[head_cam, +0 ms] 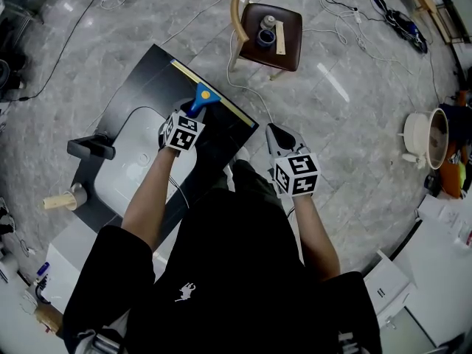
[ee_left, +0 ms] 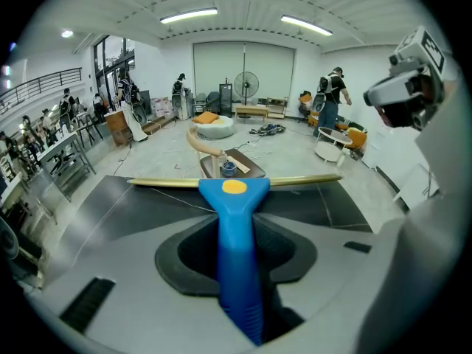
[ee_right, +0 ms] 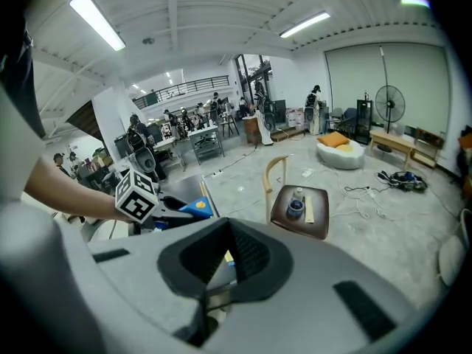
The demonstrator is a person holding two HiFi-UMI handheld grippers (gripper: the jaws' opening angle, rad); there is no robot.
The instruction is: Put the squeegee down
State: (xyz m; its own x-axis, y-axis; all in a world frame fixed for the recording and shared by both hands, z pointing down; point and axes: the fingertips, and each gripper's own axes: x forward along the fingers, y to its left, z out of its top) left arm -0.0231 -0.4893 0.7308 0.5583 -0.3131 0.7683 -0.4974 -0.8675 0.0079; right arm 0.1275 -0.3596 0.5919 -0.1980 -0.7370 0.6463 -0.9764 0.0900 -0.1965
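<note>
The squeegee [head_cam: 203, 94] has a blue handle with a yellow dot and a long brass-coloured blade. My left gripper [head_cam: 190, 118] is shut on the handle. In the left gripper view the handle [ee_left: 236, 242] runs between the dark pads of the left gripper [ee_left: 237, 264], and the blade [ee_left: 295, 181] lies crosswise over the far edge of the black counter [ee_left: 96, 212]. Whether the blade touches the counter I cannot tell. My right gripper [head_cam: 276, 133] hovers to the right of the counter, shut and holding nothing. The right gripper view shows the squeegee [ee_right: 196, 208] and the left gripper's marker cube [ee_right: 138, 195].
A white sink basin [head_cam: 140, 161] is set in the black counter [head_cam: 158, 72], with a black faucet [head_cam: 92, 150] at its left. A wooden chair [head_cam: 274, 28] holding a tape roll and a bottle stands beyond the counter. Cables lie on the marble floor, and a white pot [head_cam: 424, 135] stands at right.
</note>
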